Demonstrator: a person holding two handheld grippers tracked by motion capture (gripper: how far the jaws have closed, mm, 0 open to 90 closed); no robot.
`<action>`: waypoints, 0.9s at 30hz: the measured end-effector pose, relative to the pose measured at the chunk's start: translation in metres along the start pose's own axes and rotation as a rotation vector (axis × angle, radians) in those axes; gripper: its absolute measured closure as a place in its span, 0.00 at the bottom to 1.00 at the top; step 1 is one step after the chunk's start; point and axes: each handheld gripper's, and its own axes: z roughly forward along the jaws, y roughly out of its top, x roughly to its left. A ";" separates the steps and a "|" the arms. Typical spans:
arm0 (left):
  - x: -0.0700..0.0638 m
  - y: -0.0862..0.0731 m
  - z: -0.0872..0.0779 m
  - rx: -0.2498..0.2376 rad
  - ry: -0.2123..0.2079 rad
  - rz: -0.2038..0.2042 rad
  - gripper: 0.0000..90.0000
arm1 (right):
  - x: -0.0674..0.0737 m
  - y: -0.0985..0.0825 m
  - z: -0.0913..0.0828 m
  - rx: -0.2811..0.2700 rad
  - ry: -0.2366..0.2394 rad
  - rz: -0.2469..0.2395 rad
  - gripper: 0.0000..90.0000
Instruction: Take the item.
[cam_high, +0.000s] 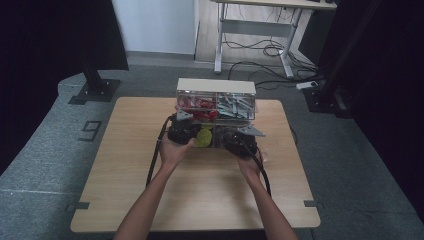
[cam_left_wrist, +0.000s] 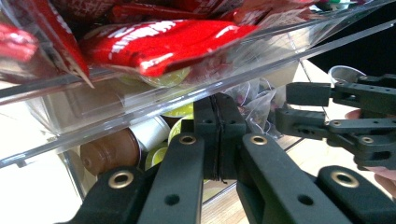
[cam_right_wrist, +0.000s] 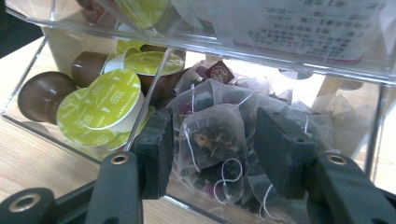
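A clear acrylic organiser (cam_high: 216, 107) stands at the centre of the wooden bench (cam_high: 125, 165). At frame left, the left hand-held gripper (cam_left_wrist: 218, 135) has its jaws pressed together, empty, before the lower tier; above it lie red sachets (cam_left_wrist: 159, 39) with unreadable white lettering. Lower left in the right gripper view sit brown coffee capsules (cam_right_wrist: 109, 100) — their lime lids print small words, too blurred to read. Further right, the right hand-held gripper (cam_right_wrist: 212, 151) spreads wide around mesh tea bags (cam_right_wrist: 210, 140), not clamping.

Lab/office, desk (cam_high: 260, 4), floor cables (cam_high: 260, 67)
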 end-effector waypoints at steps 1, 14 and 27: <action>0.000 0.000 0.000 0.001 0.000 0.000 0.99 | 0.000 0.000 0.001 0.002 0.001 0.001 0.52; 0.001 0.001 0.001 0.003 -0.005 -0.002 0.99 | -0.002 0.005 0.015 0.019 -0.031 0.006 0.51; 0.001 0.001 0.001 0.006 -0.010 -0.004 0.99 | 0.000 0.002 0.025 0.014 -0.056 -0.002 0.62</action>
